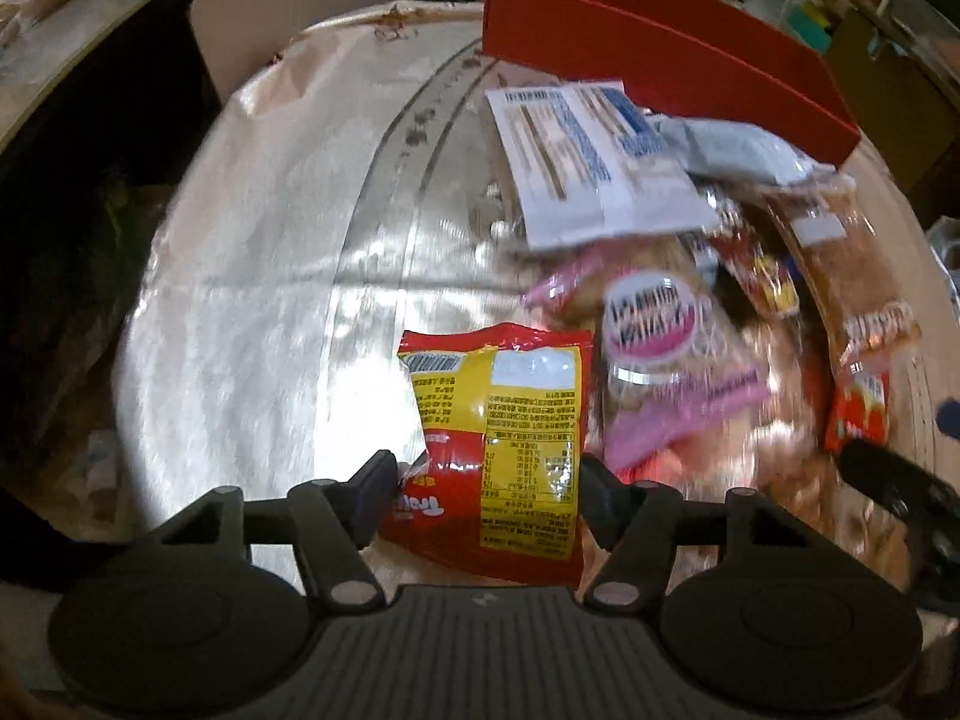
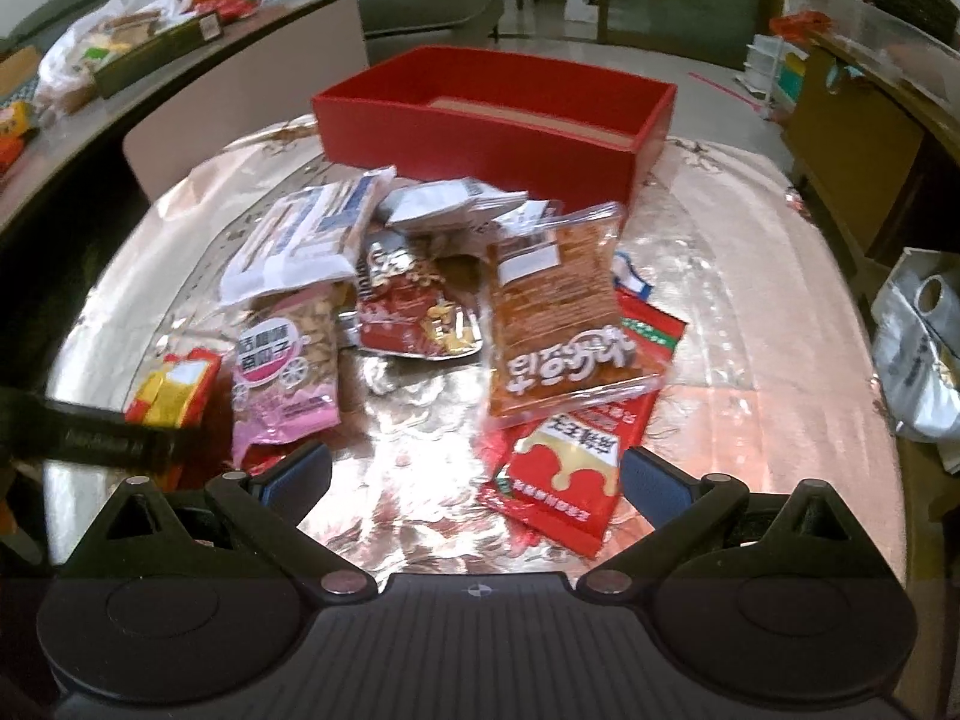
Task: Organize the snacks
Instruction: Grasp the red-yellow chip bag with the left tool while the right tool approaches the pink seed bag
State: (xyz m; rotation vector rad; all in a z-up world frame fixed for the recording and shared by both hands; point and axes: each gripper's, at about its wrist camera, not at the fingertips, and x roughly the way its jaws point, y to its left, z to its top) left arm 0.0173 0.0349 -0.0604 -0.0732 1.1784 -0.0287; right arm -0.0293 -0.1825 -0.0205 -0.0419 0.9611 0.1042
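Between the pads of the left gripper [image 1: 489,501] sits a red-and-yellow snack packet [image 1: 510,420], pinched at both side edges. I read its back panel upside down: a barcode, a blank white label, and a yellow field of small Chinese print with a nutrition table. White lettering beside the left pad is partly hidden and not legible.

1. Table [image 1: 270,300]: round, under a shiny silver-pink cover. All loose snacks lie on it in one heap.
2. Red box [image 2: 480,120]: rectangular, open-topped, at the far side of the table just behind the heap. I see no snacks inside it.
3. Clear packet [image 2: 558,324]: orange-brown strips, large white Chinese characters seen upside down, white label near its far end. It overlaps item 4.
4. Red packet [image 2: 564,480]: white drip pattern, red Chinese characters. It lies near the right finger.
5. White-and-blue packet [image 1: 576,162]: barcode and blocks of blue print, too blurred to read.
6. Pink packet [image 2: 285,360]: Chinese characters in a dark oval, pale seeds or nuts showing through a window.
7. Dark red packet [image 2: 414,312]: mid-heap, printing illegible.
8. Grey-white sachets [image 2: 444,204]: against the box front.

Right gripper [image 2: 474,480]: jaws spread wide over bare cover, gripping nothing.
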